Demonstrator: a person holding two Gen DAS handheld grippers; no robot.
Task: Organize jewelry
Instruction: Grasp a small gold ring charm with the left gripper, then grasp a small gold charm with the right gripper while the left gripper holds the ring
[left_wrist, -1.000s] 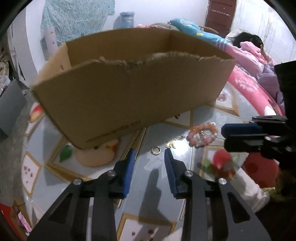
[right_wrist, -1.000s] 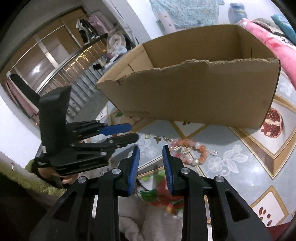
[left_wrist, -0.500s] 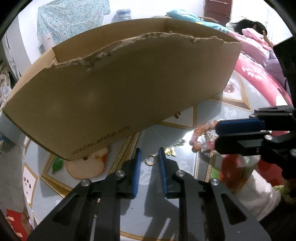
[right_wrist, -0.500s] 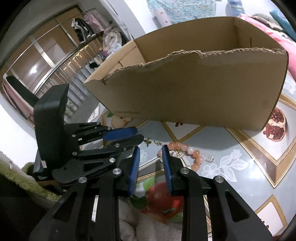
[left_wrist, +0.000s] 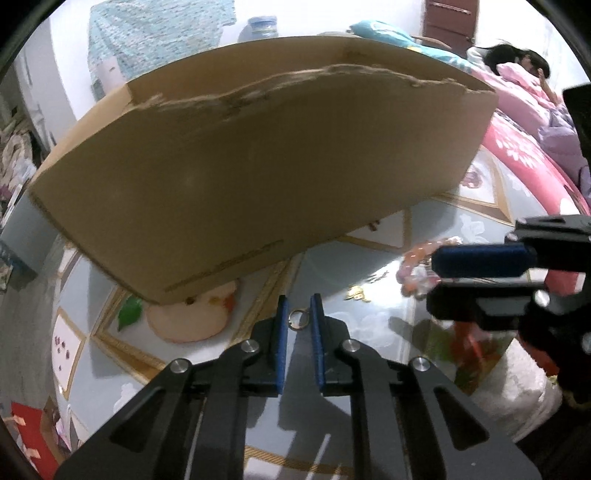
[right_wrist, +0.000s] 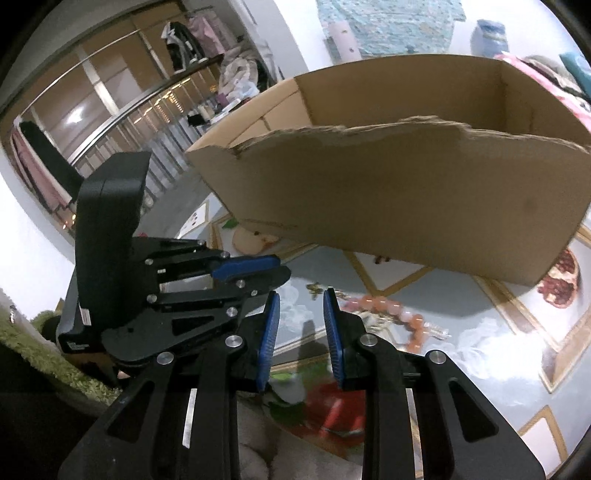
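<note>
- Patterned tabletop (left_wrist: 369, 332) with fruit prints carries a torn cardboard box (left_wrist: 258, 177), standing beyond both grippers.
- Left gripper (left_wrist: 299, 314): jaws closing, a small gold ring (left_wrist: 298, 318) between the blue pads at their tips; contact with the pads cannot be confirmed.
- Right gripper (right_wrist: 301, 314): jaws narrowly apart, holding nothing.
- Pink bead bracelet (right_wrist: 384, 310) lies on the table just ahead and right of the right gripper's tips.

left wrist cam looking down along its fingers, low and close over the patterned table (left_wrist: 369, 258), right wrist cam same deal from the other side, both catch the cardboard box (left_wrist: 258, 166) and bead bracelet (right_wrist: 391, 310)
</note>
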